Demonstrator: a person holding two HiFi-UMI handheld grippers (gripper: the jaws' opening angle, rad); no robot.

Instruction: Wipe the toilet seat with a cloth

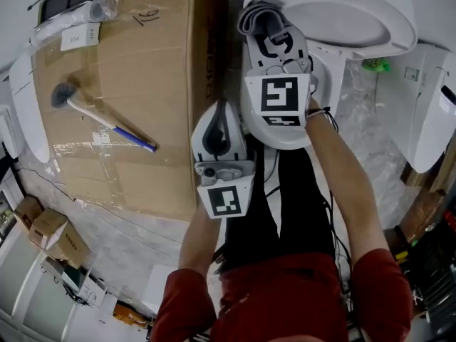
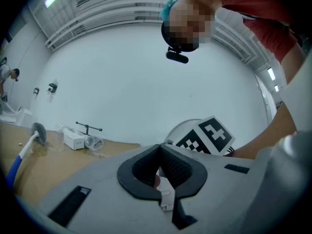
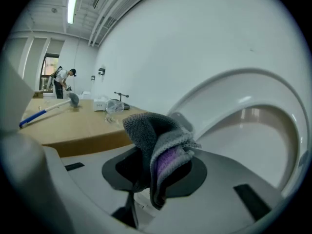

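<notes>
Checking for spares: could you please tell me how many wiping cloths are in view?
1. The folded grey-and-purple fabric cloth is clamped in the right gripper, held before the white ceramic toilet; others may lie out of sight.

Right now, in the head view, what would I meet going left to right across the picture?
toilet brush → left tool → right tool, shut on the cloth → small green part

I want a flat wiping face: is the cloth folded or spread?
Folded: the cloth sits bunched in layers in the right gripper, purple showing between grey folds.
</notes>
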